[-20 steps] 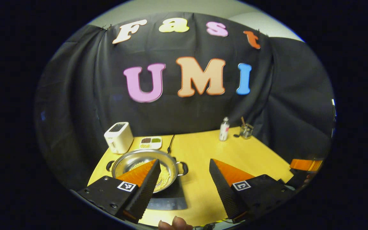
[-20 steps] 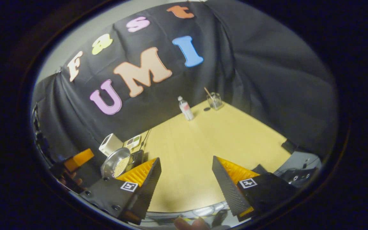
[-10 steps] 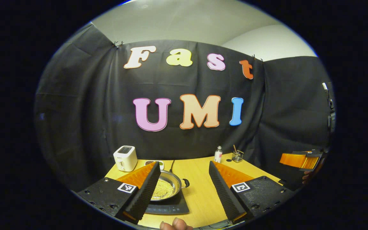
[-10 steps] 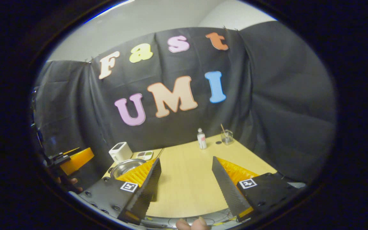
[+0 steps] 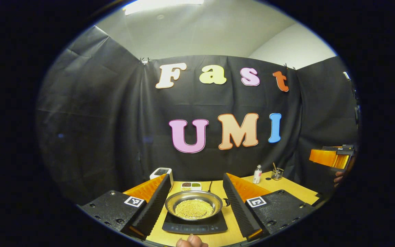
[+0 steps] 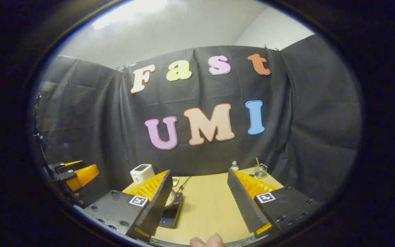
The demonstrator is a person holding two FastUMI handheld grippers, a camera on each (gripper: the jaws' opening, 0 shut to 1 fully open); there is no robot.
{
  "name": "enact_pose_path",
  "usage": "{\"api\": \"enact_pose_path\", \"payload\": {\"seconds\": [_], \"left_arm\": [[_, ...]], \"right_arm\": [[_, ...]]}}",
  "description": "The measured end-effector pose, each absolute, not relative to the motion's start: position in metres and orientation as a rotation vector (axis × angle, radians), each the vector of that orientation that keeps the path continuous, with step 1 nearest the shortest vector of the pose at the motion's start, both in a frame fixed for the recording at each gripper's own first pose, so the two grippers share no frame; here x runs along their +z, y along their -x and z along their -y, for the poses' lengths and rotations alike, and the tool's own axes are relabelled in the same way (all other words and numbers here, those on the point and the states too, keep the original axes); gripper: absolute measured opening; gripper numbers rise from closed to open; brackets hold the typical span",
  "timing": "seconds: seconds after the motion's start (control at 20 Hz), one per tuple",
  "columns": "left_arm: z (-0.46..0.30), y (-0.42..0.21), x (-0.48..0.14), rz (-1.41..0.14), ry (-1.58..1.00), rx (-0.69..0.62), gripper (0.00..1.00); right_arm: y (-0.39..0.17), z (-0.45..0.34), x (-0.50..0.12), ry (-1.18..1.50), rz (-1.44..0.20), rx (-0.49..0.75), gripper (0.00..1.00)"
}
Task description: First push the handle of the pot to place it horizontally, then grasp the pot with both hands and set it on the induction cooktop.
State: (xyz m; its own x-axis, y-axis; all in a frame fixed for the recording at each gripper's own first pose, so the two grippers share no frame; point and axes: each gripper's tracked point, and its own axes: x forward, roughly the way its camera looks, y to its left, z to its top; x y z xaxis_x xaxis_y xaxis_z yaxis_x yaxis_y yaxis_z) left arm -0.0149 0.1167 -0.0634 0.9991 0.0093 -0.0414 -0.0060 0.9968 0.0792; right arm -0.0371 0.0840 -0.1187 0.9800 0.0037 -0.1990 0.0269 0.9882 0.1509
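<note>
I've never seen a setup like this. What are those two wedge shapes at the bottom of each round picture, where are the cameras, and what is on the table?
No robot arm is at work here: a person holds a two-finger tool in each hand. Each round picture comes from a camera riding on one tool, looking forward along its own two fingers, the wedges you see.

In the left gripper view, the left gripper is open and holds nothing. Between its fingers, farther off, a metal pot with yellowish grains sits on a black cooktop. The wooden table also carries a toaster, a small tray, a bottle and a glass.

The right gripper is also open and empty.
</note>
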Motion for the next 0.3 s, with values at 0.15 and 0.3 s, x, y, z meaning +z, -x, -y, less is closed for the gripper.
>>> {"api": "enact_pose_path", "payload": {"seconds": [0.15, 0.3], "left_arm": [[-0.075, 0.005, -0.061, -0.037, -0.051, -0.031, 0.88], [-0.046, -0.007, -0.053, -0.018, -0.029, -0.032, 0.93]], "right_arm": [[0.031, -0.055, -0.114, -0.139, -0.177, -0.013, 0.88], [0.027, -0.020, -0.110, -0.144, -0.159, -0.023, 0.88]]}}
